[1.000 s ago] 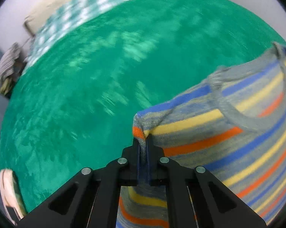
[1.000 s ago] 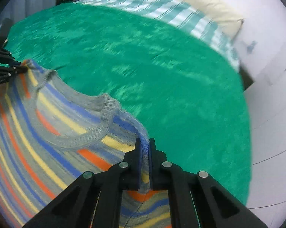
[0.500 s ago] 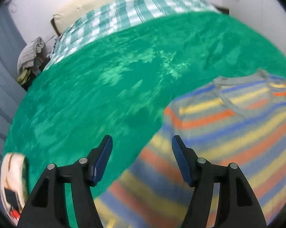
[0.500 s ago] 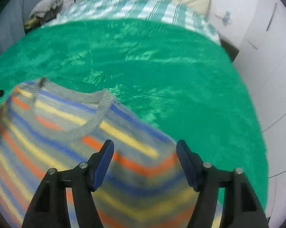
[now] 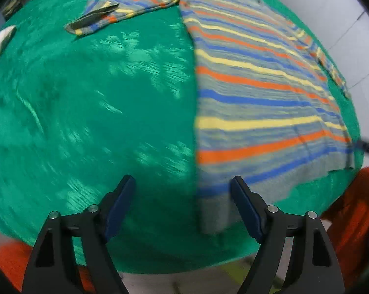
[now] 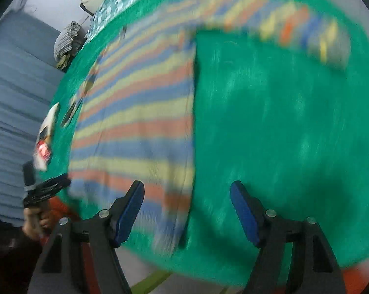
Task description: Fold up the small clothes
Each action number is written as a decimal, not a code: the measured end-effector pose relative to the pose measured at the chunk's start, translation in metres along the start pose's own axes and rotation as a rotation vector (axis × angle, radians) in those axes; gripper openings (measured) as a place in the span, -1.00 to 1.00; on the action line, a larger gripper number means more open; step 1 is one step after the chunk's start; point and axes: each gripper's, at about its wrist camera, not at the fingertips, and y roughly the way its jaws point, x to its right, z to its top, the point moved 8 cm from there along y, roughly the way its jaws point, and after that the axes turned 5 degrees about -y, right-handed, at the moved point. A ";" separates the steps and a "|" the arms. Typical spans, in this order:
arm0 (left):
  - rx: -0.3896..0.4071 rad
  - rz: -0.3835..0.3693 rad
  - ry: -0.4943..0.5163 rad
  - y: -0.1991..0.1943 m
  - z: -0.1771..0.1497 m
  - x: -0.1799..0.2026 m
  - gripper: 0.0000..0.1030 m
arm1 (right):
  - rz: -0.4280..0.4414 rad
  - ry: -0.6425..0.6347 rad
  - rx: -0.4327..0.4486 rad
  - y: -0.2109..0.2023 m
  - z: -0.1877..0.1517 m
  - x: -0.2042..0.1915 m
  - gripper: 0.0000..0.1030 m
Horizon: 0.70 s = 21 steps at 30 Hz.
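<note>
A long-sleeved sweater point(image 5: 257, 85) striped in grey, blue, yellow and orange lies flat on the green blanket point(image 5: 98, 110). One sleeve point(image 5: 125, 12) stretches out to the far left. My left gripper point(image 5: 182, 203) hovers over the near hem with its jaws opening. The hem's left corner point(image 5: 211, 210) lies loose between them, nearer the right finger. In the blurred right wrist view, my right gripper point(image 6: 186, 205) is opening over the sweater's point(image 6: 140, 112) other hem corner, with nothing pinched. The other sleeve point(image 6: 294, 27) reaches to the far right. The left gripper point(image 6: 44, 188) shows at the left edge.
The blanket's near edge runs just below both grippers. A white object with a red patch point(image 6: 44, 142) lies at the bed's left edge. A checked cloth point(image 6: 115, 7) and a bundle of clothes point(image 6: 66, 39) sit at the far end. An orange sleeve point(image 5: 351, 208) is at the right.
Both grippers let go of the sweater's shoulders and opened. They swept back toward the near hem. The sweater, which hung from them before, now lies spread out flat.
</note>
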 end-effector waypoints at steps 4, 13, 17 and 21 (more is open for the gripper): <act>-0.013 -0.110 -0.009 0.016 -0.004 0.034 -0.70 | 0.069 -0.019 0.004 0.025 -0.016 -0.012 -0.44; -0.039 -0.065 -0.053 -0.011 0.023 0.021 -0.94 | -0.111 0.055 -0.032 -0.015 -0.014 0.012 -0.96; -0.111 -0.010 -0.050 0.012 0.007 0.021 -0.93 | -0.184 0.057 -0.093 0.017 -0.019 0.023 -0.96; -0.108 -0.011 -0.077 0.019 0.004 0.024 -0.93 | -0.218 0.017 -0.090 0.016 -0.023 0.019 -0.97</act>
